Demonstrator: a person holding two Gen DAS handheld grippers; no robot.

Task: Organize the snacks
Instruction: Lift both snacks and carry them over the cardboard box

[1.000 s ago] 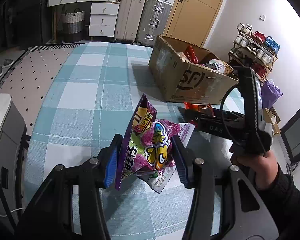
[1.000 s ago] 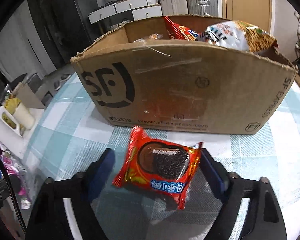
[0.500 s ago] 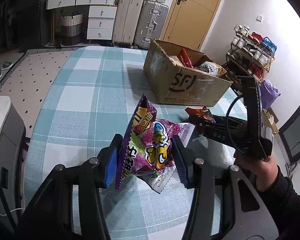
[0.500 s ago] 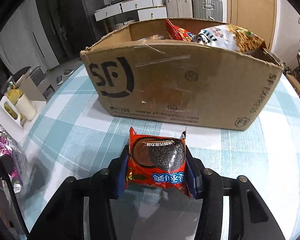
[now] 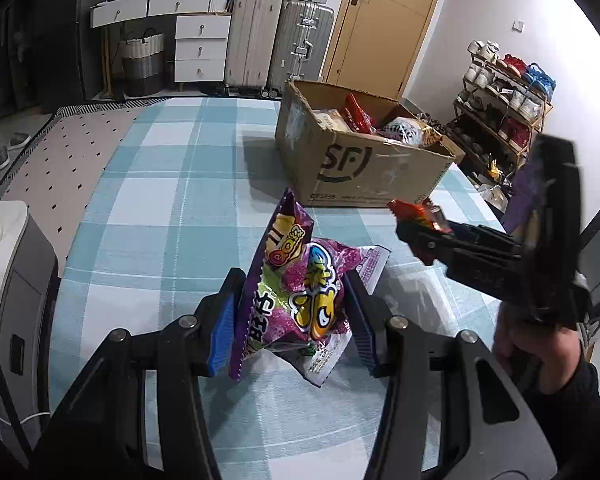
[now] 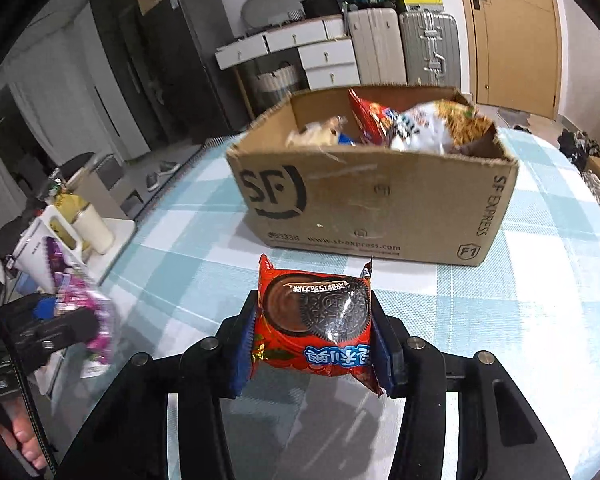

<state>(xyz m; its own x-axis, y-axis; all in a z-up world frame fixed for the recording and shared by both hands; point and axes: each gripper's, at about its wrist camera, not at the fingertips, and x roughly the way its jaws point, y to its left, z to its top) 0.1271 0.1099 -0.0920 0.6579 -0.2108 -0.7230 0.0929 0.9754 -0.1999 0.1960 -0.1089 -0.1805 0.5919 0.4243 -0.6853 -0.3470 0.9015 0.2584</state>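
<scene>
Left gripper [image 5: 292, 312] clamps a purple candy bag [image 5: 296, 300] upright between its blue pads, above the checked tablecloth [image 5: 160, 208]. Right gripper [image 6: 314, 340] pinches a red cookie packet [image 6: 316, 320], clear of the cloth. Cardboard box [image 6: 380, 200] of snacks stands ahead, near; nothing between it and either gripper.

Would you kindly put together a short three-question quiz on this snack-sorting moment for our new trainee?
1. True or false: the cardboard box is empty.
2. What does the right gripper hold? A) a red cookie packet B) a purple candy bag C) nothing
3. Fill in: the left gripper is shut on the ____ candy bag.

Key: 1. False, snack packets already lie inside. 2. A. 3. purple.
</scene>
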